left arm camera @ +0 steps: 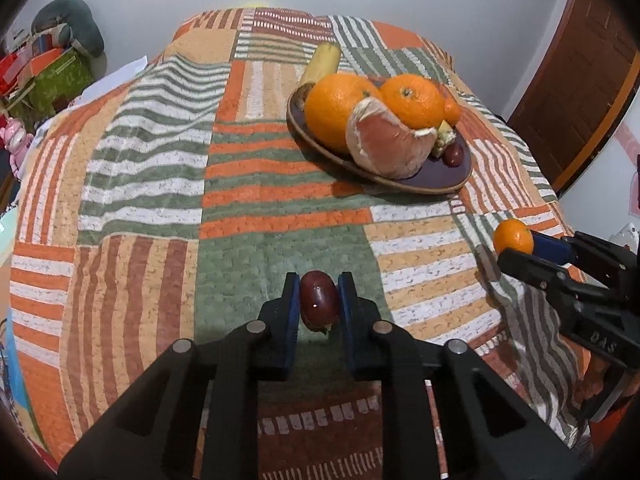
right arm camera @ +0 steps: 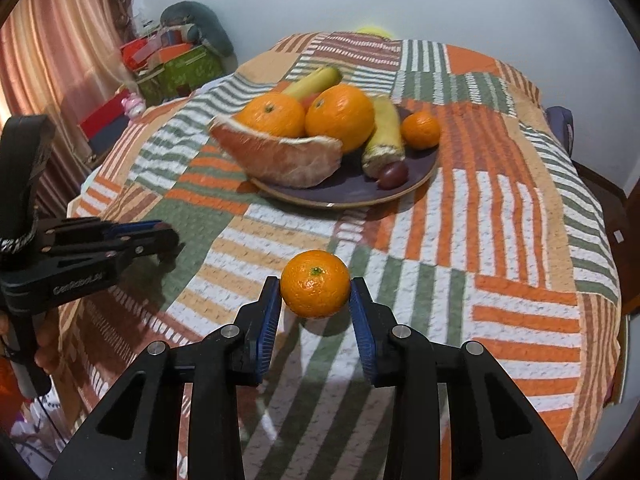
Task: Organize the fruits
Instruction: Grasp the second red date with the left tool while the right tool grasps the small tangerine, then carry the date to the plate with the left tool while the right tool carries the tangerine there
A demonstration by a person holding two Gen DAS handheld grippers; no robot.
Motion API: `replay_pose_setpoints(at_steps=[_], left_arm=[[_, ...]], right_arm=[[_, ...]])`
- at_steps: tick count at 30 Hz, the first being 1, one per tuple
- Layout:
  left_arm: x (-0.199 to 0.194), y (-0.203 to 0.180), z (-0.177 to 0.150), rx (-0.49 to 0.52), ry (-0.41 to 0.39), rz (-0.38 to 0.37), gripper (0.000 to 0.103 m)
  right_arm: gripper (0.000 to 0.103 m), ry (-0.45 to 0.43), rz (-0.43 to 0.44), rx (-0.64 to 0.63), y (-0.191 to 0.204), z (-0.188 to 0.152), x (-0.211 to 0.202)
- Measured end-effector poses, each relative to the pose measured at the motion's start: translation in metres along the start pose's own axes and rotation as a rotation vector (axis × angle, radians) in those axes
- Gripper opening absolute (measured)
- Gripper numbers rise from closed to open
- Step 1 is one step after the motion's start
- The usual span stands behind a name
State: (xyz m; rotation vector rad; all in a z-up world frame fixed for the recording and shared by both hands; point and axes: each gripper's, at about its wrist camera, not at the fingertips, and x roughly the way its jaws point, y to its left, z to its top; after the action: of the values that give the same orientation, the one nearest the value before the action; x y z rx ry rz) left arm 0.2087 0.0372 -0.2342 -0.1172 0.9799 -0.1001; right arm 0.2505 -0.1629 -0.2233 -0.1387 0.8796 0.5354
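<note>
My left gripper (left arm camera: 319,300) is shut on a dark red grape (left arm camera: 319,298), held just above the patchwork cloth. My right gripper (right arm camera: 315,298) is shut on a small mandarin (right arm camera: 315,283); it also shows in the left wrist view (left arm camera: 513,237). A dark plate (right arm camera: 352,194) stands farther back with two big oranges (right arm camera: 340,116), a peeled pomelo piece (right arm camera: 280,156), bananas (right arm camera: 384,136), a small mandarin (right arm camera: 420,130) and a red grape (right arm camera: 393,175). The plate shows in the left wrist view (left arm camera: 436,176) too.
The table is covered by a striped patchwork cloth (left arm camera: 280,216). Boxes and a cushion (right arm camera: 180,52) stand beyond the far left corner. A curtain (right arm camera: 60,60) hangs at the left, a wooden door (left arm camera: 580,80) at the right.
</note>
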Motion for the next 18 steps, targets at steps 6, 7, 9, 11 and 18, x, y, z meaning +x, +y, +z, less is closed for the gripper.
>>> replay_pose_setpoints(at_steps=[6, 7, 9, 11, 18], left_arm=[[-0.015, -0.016, 0.016, 0.029, -0.053, -0.024, 0.018], [-0.016, -0.019, 0.018, 0.034, -0.059, -0.028, 0.018], [-0.019, -0.027, 0.025, 0.046, -0.076, -0.043, 0.018], [-0.020, -0.034, 0.031, 0.056, -0.089, -0.054, 0.018], [-0.007, -0.051, 0.049, 0.070, -0.104, -0.088, 0.018]], right_arm=[[0.032, -0.028, -0.018, 0.012, -0.011, 0.009, -0.004], [0.032, -0.034, -0.019, 0.016, -0.013, 0.012, -0.005], [0.032, -0.045, -0.023, 0.019, -0.016, 0.016, -0.007], [0.032, -0.057, -0.027, 0.019, -0.020, 0.021, -0.008], [0.032, -0.077, -0.033, 0.021, -0.031, 0.033, -0.005]])
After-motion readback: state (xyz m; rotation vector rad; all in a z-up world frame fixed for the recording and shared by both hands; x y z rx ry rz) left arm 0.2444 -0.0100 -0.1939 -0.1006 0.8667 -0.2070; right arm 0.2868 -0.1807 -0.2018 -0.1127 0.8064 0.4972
